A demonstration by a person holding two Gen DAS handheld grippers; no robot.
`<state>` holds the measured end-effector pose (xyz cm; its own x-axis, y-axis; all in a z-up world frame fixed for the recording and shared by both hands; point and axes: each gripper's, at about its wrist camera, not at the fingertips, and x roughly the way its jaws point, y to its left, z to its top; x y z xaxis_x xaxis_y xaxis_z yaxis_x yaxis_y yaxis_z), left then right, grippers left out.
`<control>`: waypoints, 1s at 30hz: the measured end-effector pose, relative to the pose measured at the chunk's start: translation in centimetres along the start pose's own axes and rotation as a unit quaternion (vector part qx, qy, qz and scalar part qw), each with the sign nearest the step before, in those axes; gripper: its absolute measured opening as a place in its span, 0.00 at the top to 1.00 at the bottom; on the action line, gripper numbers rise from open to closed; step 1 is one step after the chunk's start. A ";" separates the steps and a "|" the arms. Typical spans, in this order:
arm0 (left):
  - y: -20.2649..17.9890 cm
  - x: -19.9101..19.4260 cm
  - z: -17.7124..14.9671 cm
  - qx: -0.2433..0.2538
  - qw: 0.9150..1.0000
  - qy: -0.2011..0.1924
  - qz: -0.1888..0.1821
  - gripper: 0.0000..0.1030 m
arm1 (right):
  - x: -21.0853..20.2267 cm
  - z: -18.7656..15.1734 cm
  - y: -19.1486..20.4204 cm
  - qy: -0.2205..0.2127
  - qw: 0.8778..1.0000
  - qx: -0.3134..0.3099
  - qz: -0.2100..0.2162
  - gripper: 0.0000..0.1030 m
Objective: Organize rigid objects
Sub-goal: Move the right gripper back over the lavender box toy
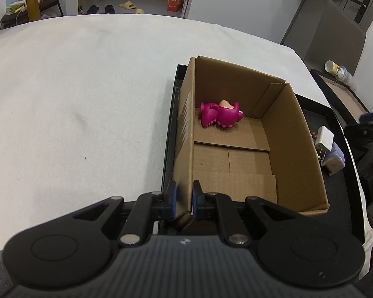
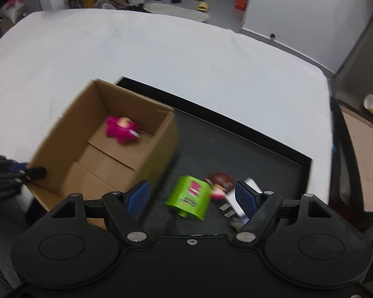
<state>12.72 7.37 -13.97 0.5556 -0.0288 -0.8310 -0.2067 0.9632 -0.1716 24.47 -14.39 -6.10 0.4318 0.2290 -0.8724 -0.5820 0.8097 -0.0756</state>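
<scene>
An open cardboard box (image 1: 293, 149) stands on a black tray (image 1: 169, 134) on a white-covered table. A magenta toy figure (image 1: 221, 116) lies at its far end; it also shows in the right wrist view (image 2: 121, 130). My left gripper (image 1: 184, 195) is shut on the box's near left wall. My right gripper (image 2: 191, 195) is open and empty above the tray (image 2: 248, 146), over a green can (image 2: 190, 198) lying on its side, a brown-haired doll (image 2: 221, 182) and a white charger (image 2: 236, 198). The box (image 2: 159, 149) is left of it.
White and lilac chargers (image 1: 328, 149) lie on the tray right of the box. A paper cup (image 1: 335, 68) lies on a side surface at far right. The white table top (image 1: 74, 99) stretches left and beyond. Chairs, slippers and an orange box stand on the floor behind.
</scene>
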 end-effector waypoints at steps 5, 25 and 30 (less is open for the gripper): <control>-0.2 0.1 -0.1 0.003 1.000 -0.001 0.005 0.89 | 0.8 -1.5 -2.3 0.016 1.000 0.001 -0.021 0.27; -0.8 0.5 0.2 -0.003 1.000 0.010 0.030 0.89 | 3.8 -3.9 -7.6 0.060 0.995 -0.074 -0.019 0.27; -1.4 1.0 0.3 0.005 0.999 0.017 0.047 0.89 | 5.3 -4.5 -7.9 0.068 0.992 -0.107 0.017 0.29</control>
<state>13.83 6.06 -14.39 0.5070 0.0523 -0.8604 -0.2488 0.9645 -0.0880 28.23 -22.00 -12.32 0.3206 0.1679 -0.9322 -0.7334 0.6668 -0.1321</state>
